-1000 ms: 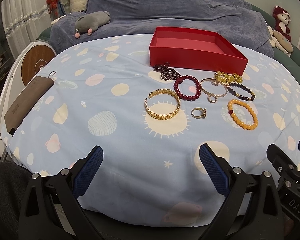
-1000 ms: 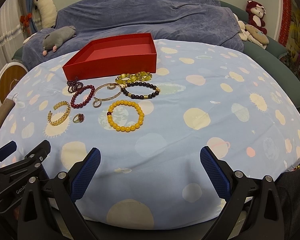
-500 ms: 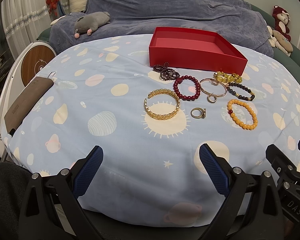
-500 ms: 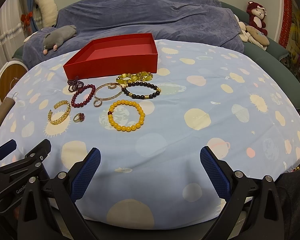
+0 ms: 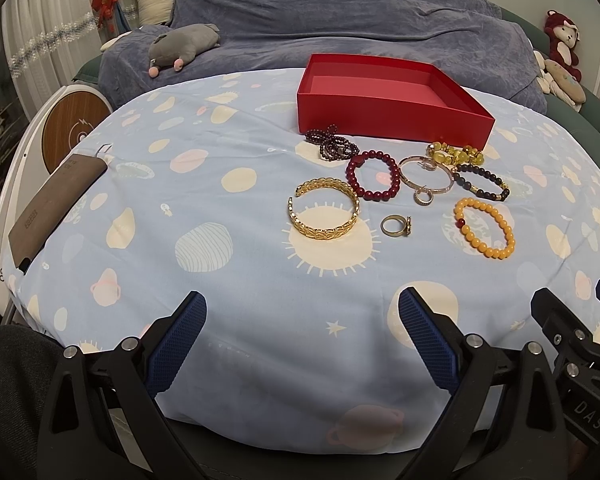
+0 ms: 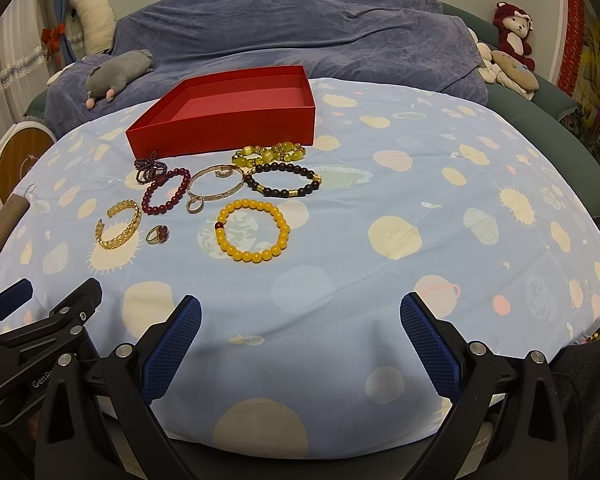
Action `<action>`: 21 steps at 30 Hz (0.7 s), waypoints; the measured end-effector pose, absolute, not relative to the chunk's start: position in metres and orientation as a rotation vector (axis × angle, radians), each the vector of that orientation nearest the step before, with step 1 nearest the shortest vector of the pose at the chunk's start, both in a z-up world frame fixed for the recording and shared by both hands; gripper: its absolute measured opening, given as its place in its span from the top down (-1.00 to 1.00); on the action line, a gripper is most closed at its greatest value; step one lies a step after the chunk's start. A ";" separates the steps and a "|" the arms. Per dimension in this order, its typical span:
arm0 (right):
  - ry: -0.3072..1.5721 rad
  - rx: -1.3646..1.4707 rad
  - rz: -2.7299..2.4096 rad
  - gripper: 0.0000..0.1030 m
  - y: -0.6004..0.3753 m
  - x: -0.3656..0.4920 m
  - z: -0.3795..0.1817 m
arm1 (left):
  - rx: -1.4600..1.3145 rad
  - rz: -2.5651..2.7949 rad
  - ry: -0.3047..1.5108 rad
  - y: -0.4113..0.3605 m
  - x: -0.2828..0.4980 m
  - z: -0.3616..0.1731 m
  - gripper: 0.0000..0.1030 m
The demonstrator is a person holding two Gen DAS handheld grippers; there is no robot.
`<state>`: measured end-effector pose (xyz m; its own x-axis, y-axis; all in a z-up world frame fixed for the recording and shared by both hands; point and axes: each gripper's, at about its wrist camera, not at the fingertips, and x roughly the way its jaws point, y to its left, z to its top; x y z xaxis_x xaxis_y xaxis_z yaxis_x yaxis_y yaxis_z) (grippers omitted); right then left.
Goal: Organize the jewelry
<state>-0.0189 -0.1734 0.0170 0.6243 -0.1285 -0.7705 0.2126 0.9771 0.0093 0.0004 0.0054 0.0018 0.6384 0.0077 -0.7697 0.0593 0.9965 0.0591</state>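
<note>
An empty red box [image 5: 392, 98] [image 6: 236, 114] stands at the far side of the round table. Before it lie a gold cuff [image 5: 323, 214] [image 6: 119, 230], a dark red bead bracelet [image 5: 373, 176] [image 6: 166, 196], a ring [image 5: 396, 225] [image 6: 158, 234], a thin rose-gold bangle [image 5: 427, 178] [image 6: 216, 186], a yellow bead bracelet [image 5: 485, 227] [image 6: 253, 235], a black bead bracelet [image 5: 482, 181] [image 6: 284, 180], a yellow-green one [image 5: 456, 152] [image 6: 268, 153] and a purple one [image 5: 332, 147] [image 6: 150, 168]. My left gripper [image 5: 302, 334] and right gripper [image 6: 300, 336] are open and empty at the table's near edge.
The tablecloth [image 5: 204, 200] is light blue with planets. A brown case [image 5: 56, 208] lies at the table's left edge. A covered sofa [image 5: 340, 28] with plush toys [image 5: 184, 46] stands behind. My left gripper also shows in the right wrist view [image 6: 40, 320].
Both views have shifted very slightly; the jewelry and box have not moved. Both grippers remain open.
</note>
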 end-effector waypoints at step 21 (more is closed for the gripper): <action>0.878 0.100 -0.204 -0.86 -0.176 -0.019 0.018 | 0.042 -0.032 0.898 0.013 0.001 0.001 -0.81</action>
